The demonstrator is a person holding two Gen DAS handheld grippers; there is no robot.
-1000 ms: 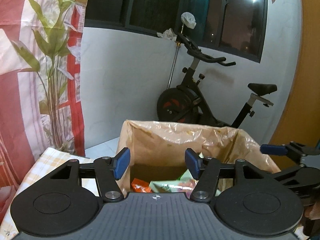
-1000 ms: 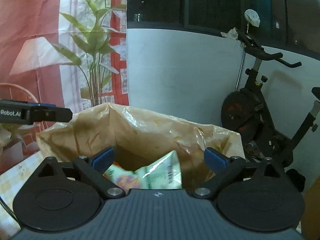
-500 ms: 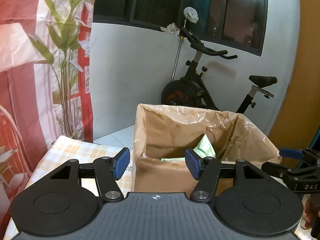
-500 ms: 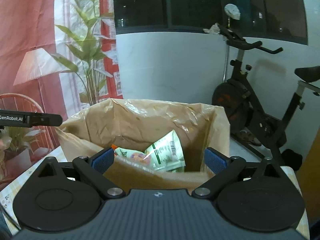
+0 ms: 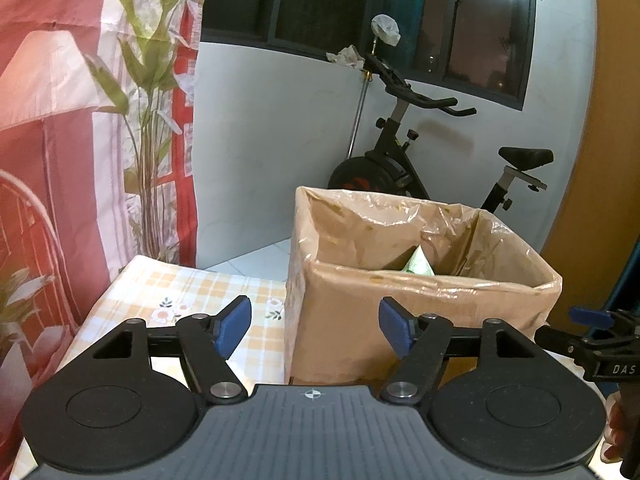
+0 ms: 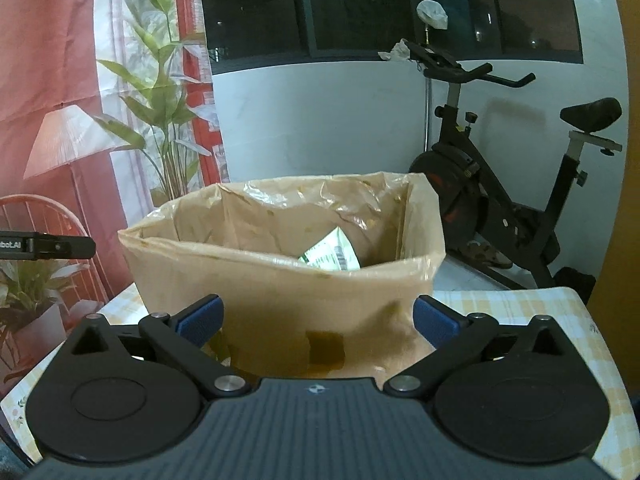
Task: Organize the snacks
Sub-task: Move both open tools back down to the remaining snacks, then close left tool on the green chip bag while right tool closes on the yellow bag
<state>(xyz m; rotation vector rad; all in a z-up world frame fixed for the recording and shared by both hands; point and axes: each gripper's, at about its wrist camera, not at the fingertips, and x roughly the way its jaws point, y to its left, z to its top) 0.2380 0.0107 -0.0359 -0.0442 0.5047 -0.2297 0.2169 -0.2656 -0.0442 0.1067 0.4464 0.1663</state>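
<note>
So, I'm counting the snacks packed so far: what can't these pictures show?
- Left wrist view: the plastic-lined cardboard box near wall hides all but a green-white snack packet tip.
- Right wrist view: same wall; packet's print is too small to read.
- Box bottom: hidden in both.

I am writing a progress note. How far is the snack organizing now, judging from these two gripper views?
Done: at least one green snack packet sits inside the plastic-lined cardboard box on the checked tablecloth.
In hand: nothing. The left gripper and right gripper carry nothing, their jaws are opening, and both face the box from outside.
Left: no loose snacks show on the visible cloth, so what remains cannot be told.
</note>
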